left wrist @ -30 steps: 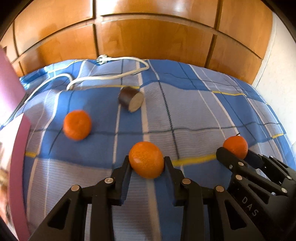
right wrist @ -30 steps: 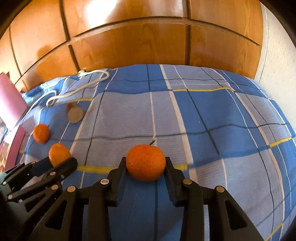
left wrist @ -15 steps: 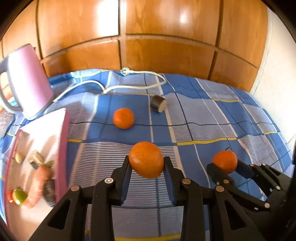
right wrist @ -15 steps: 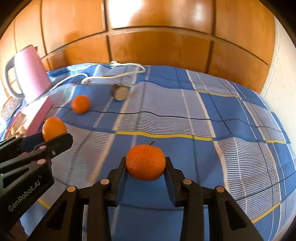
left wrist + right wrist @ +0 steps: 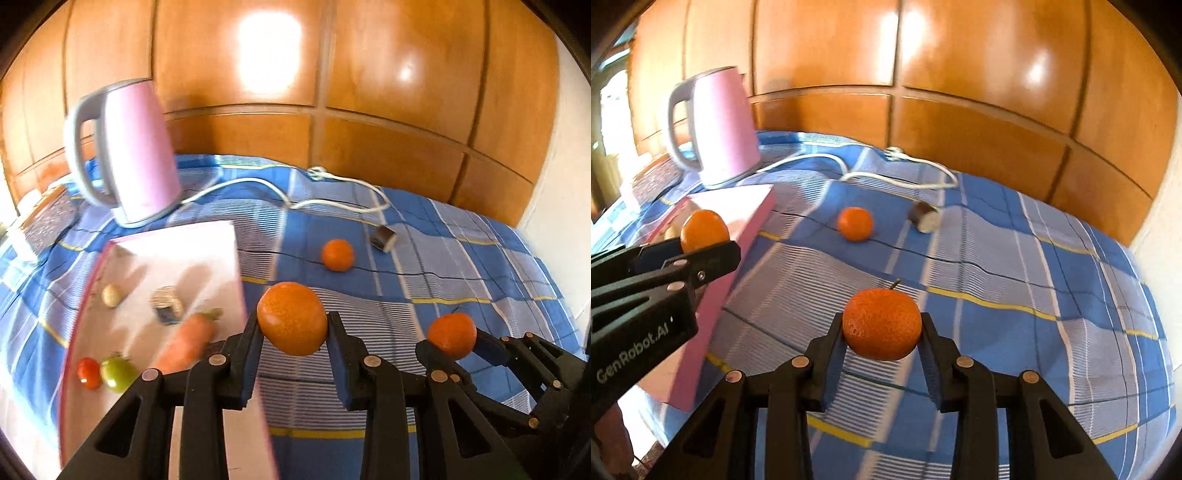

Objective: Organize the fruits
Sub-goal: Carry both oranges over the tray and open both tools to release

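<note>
Each claw grips an orange: left claw [image 5: 292,325] and its orange [image 5: 291,318] hang at the pink tray's [image 5: 177,254] right edge; right claw [image 5: 882,332] with its orange [image 5: 882,324] is farther, over the bed [image 5: 1015,280].

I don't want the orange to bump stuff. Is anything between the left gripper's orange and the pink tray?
Nothing visible blocks it. The left gripper holds its orange in the air just beside the pink tray. The carrot and tomatoes lie on the tray near that edge.

Plaid bed cover [image 5: 461,280] w/ kettle [image 5: 136,155], pink tray [image 5: 207,247], cord [image 5: 332,205], tangerine [image 5: 337,254], dark stub [image 5: 384,236].
</note>
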A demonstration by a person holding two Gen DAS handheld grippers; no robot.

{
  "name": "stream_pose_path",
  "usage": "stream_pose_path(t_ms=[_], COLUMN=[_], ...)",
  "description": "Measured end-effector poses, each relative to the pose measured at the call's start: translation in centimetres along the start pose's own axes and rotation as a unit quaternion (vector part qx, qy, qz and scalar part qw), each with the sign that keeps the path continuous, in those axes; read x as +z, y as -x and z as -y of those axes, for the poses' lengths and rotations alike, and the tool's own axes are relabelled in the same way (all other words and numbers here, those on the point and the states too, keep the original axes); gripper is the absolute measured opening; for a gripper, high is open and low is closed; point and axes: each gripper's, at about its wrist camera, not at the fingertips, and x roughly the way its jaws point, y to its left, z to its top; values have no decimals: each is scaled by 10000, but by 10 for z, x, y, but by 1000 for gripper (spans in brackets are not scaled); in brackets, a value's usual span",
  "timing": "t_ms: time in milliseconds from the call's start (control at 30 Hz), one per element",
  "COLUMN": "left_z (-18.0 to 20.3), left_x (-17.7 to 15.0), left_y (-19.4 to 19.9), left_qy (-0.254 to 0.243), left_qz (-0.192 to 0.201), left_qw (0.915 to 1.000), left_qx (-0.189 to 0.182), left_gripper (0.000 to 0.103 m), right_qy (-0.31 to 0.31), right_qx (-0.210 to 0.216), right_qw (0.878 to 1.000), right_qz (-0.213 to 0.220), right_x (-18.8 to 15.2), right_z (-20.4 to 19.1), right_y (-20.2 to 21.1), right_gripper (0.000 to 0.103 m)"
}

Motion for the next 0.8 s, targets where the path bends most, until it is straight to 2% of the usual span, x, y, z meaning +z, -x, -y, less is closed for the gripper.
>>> stream_pose_path(t_ms=[233, 433, 600, 800], left_z=[-46, -81, -107, -128], left_x=[-5, -12, -17, -21], left_y=[12, 19, 22, 24], left_qy=[284, 592, 782, 934], left_qz=[69, 63, 65, 60], left_qw=[9992, 9967, 9938, 9909], left_qx=[259, 548, 783, 968], left_gripper=[34, 34, 34, 34], right_qy=[439, 598, 520, 332], right_qx=[270, 833, 1281, 1540], right_qw=[9987, 9947, 9898, 9866], right_qz=[22, -115, -339, -421], right_x=[13, 18, 27, 44], right_z=[-42, -77, -94, -106], right_y=[4, 3, -5, -11], right_gripper=[38, 38, 38, 38])
